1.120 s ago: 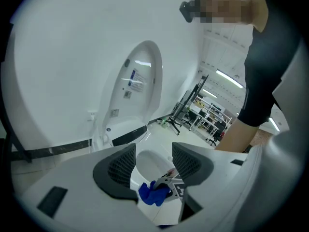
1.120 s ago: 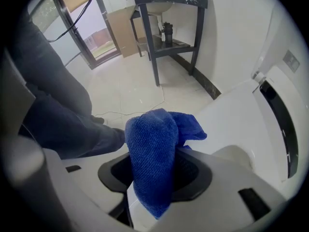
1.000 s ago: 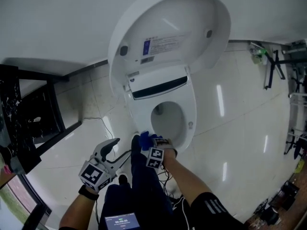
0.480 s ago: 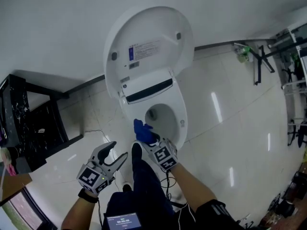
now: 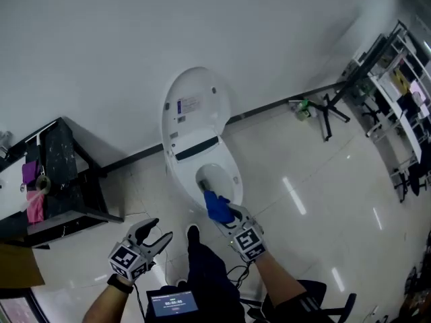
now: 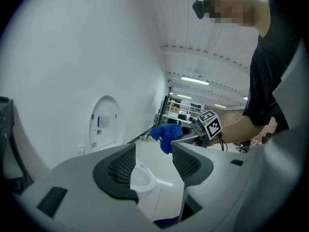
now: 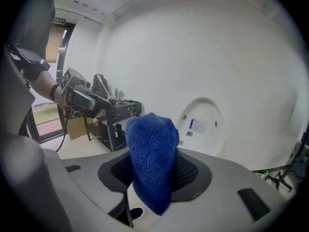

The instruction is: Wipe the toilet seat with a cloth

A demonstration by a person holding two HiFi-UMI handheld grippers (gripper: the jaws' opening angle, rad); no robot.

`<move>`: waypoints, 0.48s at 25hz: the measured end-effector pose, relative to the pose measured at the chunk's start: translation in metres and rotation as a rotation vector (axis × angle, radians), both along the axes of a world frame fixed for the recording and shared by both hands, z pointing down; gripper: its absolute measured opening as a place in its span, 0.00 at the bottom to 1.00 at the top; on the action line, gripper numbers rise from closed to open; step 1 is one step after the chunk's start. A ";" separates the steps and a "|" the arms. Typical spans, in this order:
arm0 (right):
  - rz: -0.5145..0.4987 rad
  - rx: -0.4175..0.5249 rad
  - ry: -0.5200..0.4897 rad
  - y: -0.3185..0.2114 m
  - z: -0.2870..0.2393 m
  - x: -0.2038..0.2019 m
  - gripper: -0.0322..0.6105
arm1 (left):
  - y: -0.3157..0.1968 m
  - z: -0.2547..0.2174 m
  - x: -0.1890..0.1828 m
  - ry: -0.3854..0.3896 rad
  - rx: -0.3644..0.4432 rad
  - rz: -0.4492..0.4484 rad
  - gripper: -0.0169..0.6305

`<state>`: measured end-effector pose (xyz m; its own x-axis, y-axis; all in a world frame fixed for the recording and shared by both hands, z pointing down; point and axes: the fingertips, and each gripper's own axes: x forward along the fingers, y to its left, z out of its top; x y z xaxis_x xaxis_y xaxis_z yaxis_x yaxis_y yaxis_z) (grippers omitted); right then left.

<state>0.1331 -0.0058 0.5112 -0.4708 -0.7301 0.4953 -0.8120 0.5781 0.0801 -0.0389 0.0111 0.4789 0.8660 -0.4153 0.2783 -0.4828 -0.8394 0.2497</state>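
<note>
Currently, the right gripper point(image 5: 227, 215) has its jaws clamped on a blue cloth point(image 5: 217, 206), which stands bunched between them. Seen in the head view, the cloth sits over the front edge of the toilet seat point(image 5: 232, 173); contact cannot be confirmed. The left gripper point(image 5: 159, 231), jaws apart with nothing between them, is held low to the left of the toilet, well apart from the raised lid point(image 5: 192, 110).

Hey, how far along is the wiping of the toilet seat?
Done: the lid is up and the seat is exposed. In hand: the right gripper is clamped on the blue cloth, held in the air off the seat. The left gripper is open and empty. Remaining: whether the seat got wiped doesn't show, so treat the wiping as open.
</note>
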 end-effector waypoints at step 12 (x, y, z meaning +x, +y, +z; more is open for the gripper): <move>0.186 0.094 -0.280 0.252 -0.181 -0.012 0.36 | 0.194 -0.122 -0.078 0.093 0.076 -0.027 0.40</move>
<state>0.1211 0.2463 0.3304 -0.4334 -0.8524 0.2925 -0.9009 0.4186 -0.1149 -0.1173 0.2046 0.3571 0.8748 -0.4559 0.1641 -0.4834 -0.8445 0.2306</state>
